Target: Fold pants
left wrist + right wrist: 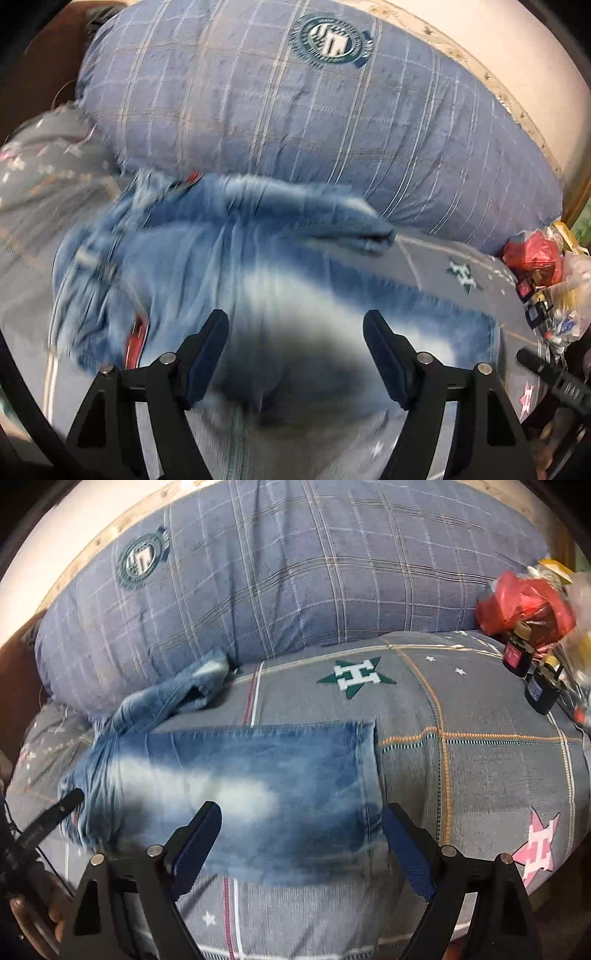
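Left claw [295, 328] spread wide, nothing between its pads, hanging over the faded thigh of the blue jeans [236, 266]. Right claw [301, 821] equally wide and empty, above the hem end of the flat leg. Jeans lie on the grey star-print bed sheet [480, 768]; one leg smoothed out, the other bunched against the blue plaid pillow [295, 572]. Red plastic bag [524, 602] and two small dark bottles [532, 672] at the bed's far right corner.
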{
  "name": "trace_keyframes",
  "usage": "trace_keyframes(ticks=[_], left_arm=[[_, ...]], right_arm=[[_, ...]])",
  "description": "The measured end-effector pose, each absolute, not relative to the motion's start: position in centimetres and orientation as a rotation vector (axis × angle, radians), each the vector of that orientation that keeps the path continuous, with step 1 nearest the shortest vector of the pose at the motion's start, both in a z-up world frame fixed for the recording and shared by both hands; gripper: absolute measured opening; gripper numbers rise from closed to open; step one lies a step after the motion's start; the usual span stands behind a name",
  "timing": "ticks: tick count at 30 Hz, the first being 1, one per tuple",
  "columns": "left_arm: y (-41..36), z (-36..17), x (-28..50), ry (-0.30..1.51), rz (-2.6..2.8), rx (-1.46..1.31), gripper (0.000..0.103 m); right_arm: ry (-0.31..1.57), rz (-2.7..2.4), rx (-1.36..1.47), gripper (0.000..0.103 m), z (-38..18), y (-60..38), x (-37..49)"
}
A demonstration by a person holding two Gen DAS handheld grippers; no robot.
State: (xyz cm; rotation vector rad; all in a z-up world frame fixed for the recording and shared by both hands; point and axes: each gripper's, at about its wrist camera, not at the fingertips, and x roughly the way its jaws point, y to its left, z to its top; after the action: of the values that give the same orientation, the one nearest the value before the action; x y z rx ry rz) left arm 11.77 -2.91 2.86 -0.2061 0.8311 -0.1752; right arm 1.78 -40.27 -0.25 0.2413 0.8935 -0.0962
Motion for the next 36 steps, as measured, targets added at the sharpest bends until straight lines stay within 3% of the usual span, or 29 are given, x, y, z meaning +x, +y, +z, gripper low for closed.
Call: trace_keyframes(ticks=[8,24,30,36], left_arm=[[-4.6,2.8,18.8,0.894,-0.292,-0.266,0.081],[-4.8,-1.3,17.8,0.936,-0.308,-0.286,0.080],[-5.5,-1.0,16.4,0.909,-0.329,-0.238,0.081],[-6.3,0.6,16.4,0.890,-0.346,-0.198,0.081]], right_arm=[[0.897,-0.042,0.193,0.091,-1.4,-38.4,4.4],[0.792,-0.035,0.213,0.092,-0.5,-36.6,6.2],[0.703,-0.082,0.237,0.095,0.6,-37.1,5.5],[0.743,-0.021,0.243,0.096,0.0,-36.6,6.9]])
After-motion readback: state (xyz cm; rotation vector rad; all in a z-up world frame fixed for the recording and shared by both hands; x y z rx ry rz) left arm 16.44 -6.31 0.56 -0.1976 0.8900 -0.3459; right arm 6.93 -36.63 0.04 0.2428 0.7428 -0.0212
